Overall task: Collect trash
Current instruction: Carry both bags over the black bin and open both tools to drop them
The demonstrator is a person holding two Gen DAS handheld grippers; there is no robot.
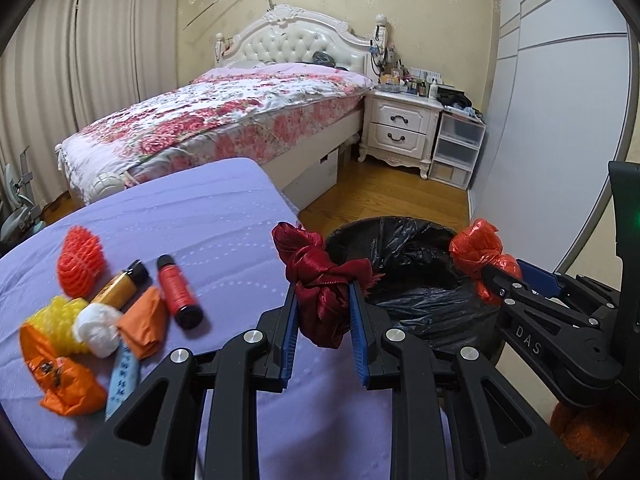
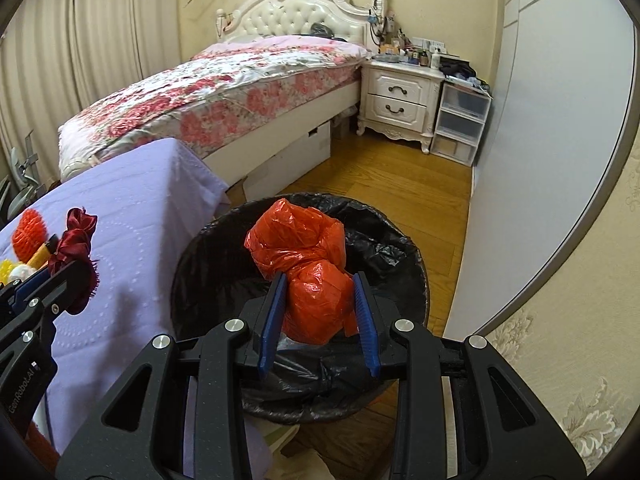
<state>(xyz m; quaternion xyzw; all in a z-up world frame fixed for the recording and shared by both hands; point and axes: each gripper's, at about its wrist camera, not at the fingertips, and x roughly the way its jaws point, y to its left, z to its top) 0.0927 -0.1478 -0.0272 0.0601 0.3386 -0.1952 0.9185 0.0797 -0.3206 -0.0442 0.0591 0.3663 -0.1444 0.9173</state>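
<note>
My left gripper (image 1: 324,286) is shut on a crumpled dark red ribbon (image 1: 320,276) and holds it over the purple table's right edge, beside the bin. My right gripper (image 2: 320,280) is shut on a crumpled red plastic bag (image 2: 304,256) and holds it over the mouth of the black-lined trash bin (image 2: 404,248). The bin (image 1: 404,252) and red bag (image 1: 476,246) also show in the left wrist view. The ribbon (image 2: 74,240) shows at the left of the right wrist view.
On the purple table (image 1: 208,216) lie an orange spiky ball (image 1: 80,264), a gold bottle (image 1: 120,282), a red tube (image 1: 178,290), orange wrappers (image 1: 66,380), yellow netting (image 1: 64,312), a white wad (image 1: 96,328) and a blue packet (image 1: 122,376). A bed (image 1: 224,116), nightstand (image 1: 400,128) and wood floor (image 1: 384,196) lie behind.
</note>
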